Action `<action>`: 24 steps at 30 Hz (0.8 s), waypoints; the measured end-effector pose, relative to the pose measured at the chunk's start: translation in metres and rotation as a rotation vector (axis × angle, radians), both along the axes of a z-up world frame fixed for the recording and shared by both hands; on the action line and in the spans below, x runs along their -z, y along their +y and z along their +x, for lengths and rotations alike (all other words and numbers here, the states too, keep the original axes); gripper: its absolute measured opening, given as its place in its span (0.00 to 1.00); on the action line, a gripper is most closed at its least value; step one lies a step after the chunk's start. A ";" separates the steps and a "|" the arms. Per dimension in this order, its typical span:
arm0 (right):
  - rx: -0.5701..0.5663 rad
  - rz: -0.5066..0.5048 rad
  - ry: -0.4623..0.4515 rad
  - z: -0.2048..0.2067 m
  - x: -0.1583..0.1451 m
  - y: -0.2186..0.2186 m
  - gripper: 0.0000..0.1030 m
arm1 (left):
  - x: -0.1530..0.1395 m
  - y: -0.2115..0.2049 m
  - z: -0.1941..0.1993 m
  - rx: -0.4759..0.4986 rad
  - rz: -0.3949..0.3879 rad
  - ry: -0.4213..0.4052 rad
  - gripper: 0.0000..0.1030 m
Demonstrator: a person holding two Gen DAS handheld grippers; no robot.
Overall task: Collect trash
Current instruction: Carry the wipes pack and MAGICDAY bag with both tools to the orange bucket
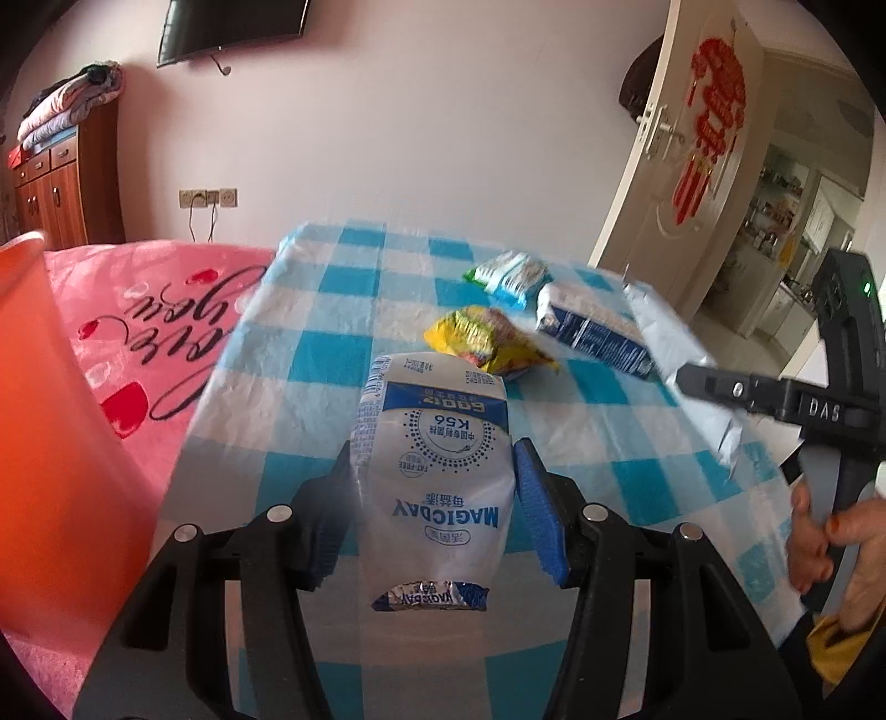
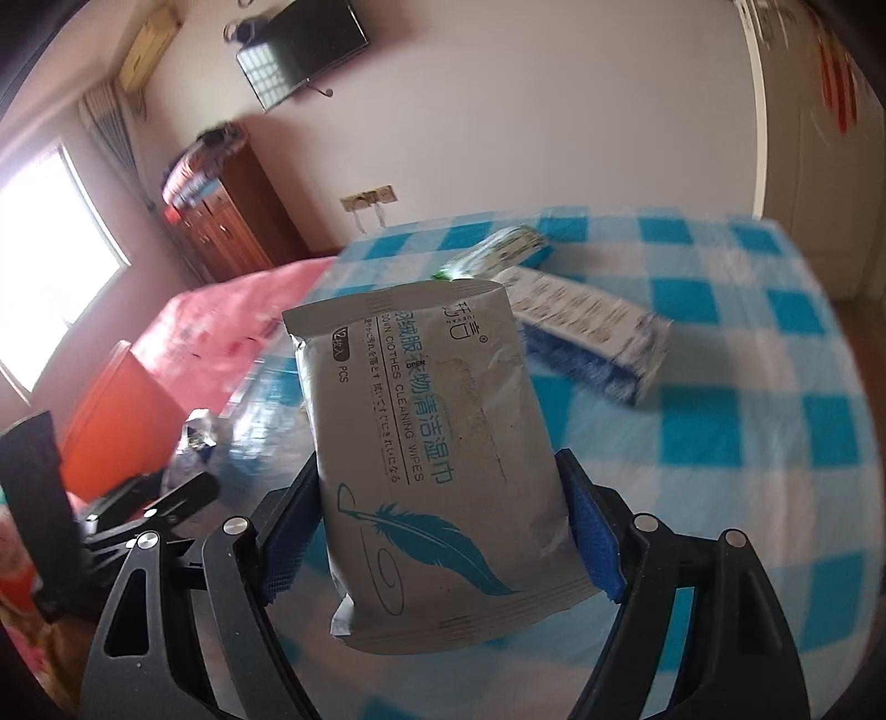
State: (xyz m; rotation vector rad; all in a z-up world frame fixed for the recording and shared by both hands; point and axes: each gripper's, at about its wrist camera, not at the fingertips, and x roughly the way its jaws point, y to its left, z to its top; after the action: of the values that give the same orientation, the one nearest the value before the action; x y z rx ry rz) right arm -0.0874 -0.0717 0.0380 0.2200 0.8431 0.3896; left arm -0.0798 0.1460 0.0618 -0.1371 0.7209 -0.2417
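the left gripper (image 1: 434, 487) pinches a white-and-blue milk pouch (image 1: 437, 465) between its fingers, above the near edge of the checked table (image 1: 332, 343); the right gripper (image 2: 443, 526) clamps a grey wipes packet (image 2: 437, 443) the same way. both look light, soft and slick, best held across the middle. beyond the pouch lie three more pieces on the table: one yellow wrapper (image 1: 487, 340), one green-and-blue packet (image 1: 512, 277), one blue carton (image 1: 592, 329). an orange bin (image 1: 50, 415) stands left of the pouch.

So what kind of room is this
Most likely a bedroom in a home: a bed with a pink blanket, a wooden cabinet stacked with folded bedding, and a wall TV. The trash lies on a checked table.
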 end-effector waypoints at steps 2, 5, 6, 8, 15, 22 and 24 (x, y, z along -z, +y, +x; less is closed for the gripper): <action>-0.012 0.041 0.006 -0.006 -0.006 0.006 0.77 | -0.012 0.004 -0.006 -0.004 -0.012 -0.029 0.55; -0.051 0.098 0.003 -0.012 -0.020 0.023 0.77 | -0.030 0.013 -0.015 -0.019 -0.024 -0.072 0.55; -0.064 0.105 -0.002 -0.014 -0.025 0.028 0.77 | -0.035 0.016 -0.018 -0.023 -0.030 -0.082 0.55; -0.102 0.121 -0.019 -0.016 -0.038 0.045 0.77 | -0.049 0.027 -0.025 -0.041 -0.039 -0.110 0.55; -0.254 0.178 -0.063 -0.022 -0.084 0.113 0.77 | -0.093 0.074 -0.051 -0.163 -0.002 -0.201 0.55; -0.419 0.223 -0.086 -0.020 -0.118 0.197 0.78 | -0.121 0.138 -0.077 -0.352 0.053 -0.246 0.55; -0.454 0.228 -0.091 -0.019 -0.125 0.219 0.78 | -0.121 0.157 -0.081 -0.410 0.060 -0.243 0.55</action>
State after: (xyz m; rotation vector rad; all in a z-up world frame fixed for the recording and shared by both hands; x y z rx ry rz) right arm -0.1068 0.1473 0.1625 0.2195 0.7550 0.9175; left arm -0.1609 0.3034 0.1830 -0.1918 0.4450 0.1539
